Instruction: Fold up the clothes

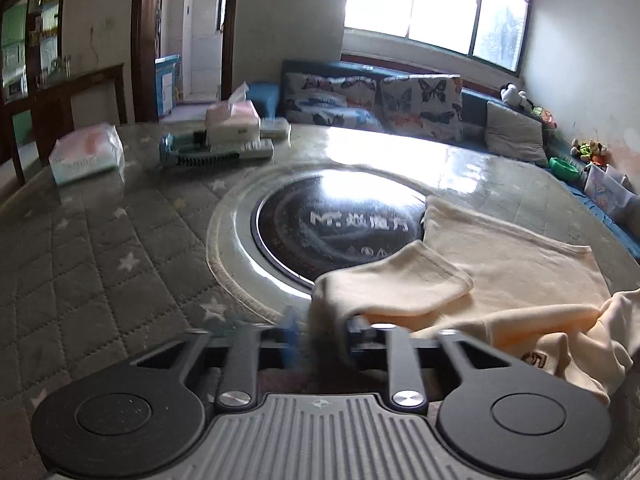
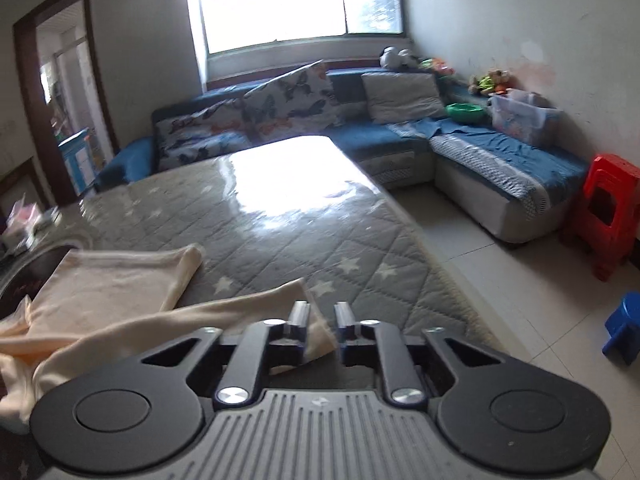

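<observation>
A cream garment [image 1: 500,276] lies on the table, partly over the round black cooktop [image 1: 336,228]. One sleeve [image 1: 396,284] is folded across the body. My left gripper [image 1: 320,336] has its jaws apart, with the sleeve's cloth draped between and over the blurred fingers. In the right wrist view the same garment [image 2: 112,288] lies at the left, and a sleeve end [image 2: 256,304] reaches to my right gripper [image 2: 322,316]. Its jaws stand a little apart, with the cloth's corner lying under the left finger.
The table [image 2: 280,216] has a grey quilted cover with white stars under clear plastic. Tissue packs [image 1: 86,154] and a box with remotes [image 1: 228,132] sit at its far left. A blue sofa [image 2: 400,136] runs behind. Red [image 2: 612,208] and blue [image 2: 628,328] stools stand on the floor at right.
</observation>
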Tool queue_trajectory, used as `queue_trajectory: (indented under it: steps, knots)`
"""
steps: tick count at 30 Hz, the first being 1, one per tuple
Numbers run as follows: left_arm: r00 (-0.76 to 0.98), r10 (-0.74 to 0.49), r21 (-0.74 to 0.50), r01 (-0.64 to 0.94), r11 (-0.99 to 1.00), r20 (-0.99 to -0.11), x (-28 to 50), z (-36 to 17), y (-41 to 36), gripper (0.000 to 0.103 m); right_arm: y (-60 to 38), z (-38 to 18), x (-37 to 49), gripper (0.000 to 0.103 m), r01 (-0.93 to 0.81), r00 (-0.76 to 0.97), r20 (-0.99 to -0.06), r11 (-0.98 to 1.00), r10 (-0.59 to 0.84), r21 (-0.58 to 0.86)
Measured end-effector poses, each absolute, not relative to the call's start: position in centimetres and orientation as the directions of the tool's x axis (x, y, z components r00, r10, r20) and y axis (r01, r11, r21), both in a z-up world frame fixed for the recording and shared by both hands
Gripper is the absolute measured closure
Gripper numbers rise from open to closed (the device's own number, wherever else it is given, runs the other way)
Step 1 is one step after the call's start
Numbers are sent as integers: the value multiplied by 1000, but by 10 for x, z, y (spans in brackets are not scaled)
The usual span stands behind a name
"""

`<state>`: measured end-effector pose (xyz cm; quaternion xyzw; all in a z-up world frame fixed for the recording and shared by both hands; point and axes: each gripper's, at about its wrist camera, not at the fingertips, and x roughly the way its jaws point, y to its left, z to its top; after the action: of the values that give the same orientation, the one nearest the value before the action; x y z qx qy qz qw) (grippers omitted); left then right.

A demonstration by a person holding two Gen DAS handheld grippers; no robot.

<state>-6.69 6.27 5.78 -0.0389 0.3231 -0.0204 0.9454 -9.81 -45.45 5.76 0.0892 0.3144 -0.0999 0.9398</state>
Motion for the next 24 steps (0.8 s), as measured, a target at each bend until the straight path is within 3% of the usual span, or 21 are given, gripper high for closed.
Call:
queue_trajectory:
  steps: [6,14,16,19,24]
  knots:
    - [834,-174,-47,175,983,-523,-94,76,41,51,-439,38,-78,65,204,757,-644,976,-107,77]
    - [736,-437,1,511,860,-517,-121,68,-31,49,-443,15,-71,64,243,724,-676,968,-139,61]
    - [703,-471,20,568,823,-533,-123,61,-52,49,-445,13,-72,67,243,724,-677,968,-135,66]
    - [689,-482,93,619,780,-541,-125,50,-77,50,-445,14,-75,88,230,730,-673,971,-124,71]
    - [667,-494,157,669,726,-558,-124,35,-99,51,-444,21,-83,94,224,745,-655,972,-126,67]
